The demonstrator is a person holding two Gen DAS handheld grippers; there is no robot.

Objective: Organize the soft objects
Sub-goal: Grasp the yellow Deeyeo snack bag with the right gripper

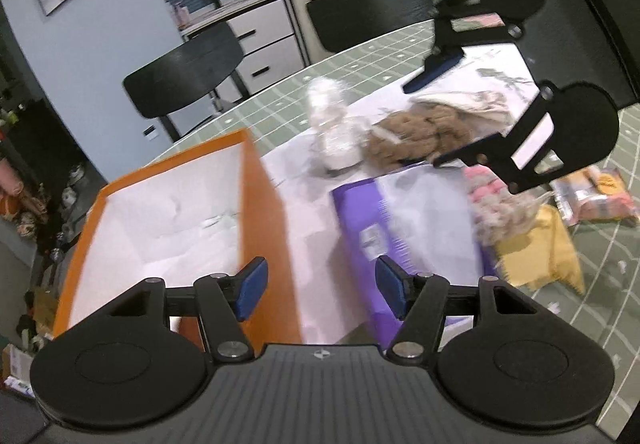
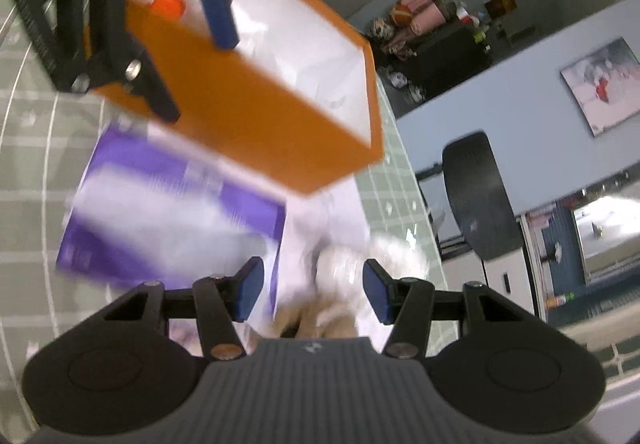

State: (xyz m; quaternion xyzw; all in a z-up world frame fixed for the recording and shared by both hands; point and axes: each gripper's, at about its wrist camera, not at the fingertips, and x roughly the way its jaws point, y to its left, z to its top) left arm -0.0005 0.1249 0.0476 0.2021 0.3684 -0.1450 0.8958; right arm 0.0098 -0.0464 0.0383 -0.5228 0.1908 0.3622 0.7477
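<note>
While both jaws stand spread and empty, the left gripper hangs between orange box and purple box; soft objects, brown plush and white plush, lie mid-frame on the counter, below the right gripper.

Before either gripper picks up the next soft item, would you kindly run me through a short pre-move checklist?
1. Left gripper open and empty: ok.
2. Right gripper open, nothing clamped: ok.
3. Orange box open-topped to receive items: ok.
4. Soft items within view, white fluffy item and brown fluffy item on the table: ok.
5. Right gripper lined up over a soft item: cannot tell, the view is blurred.
6. Purple box clear of the path to the orange box: cannot tell.
</note>
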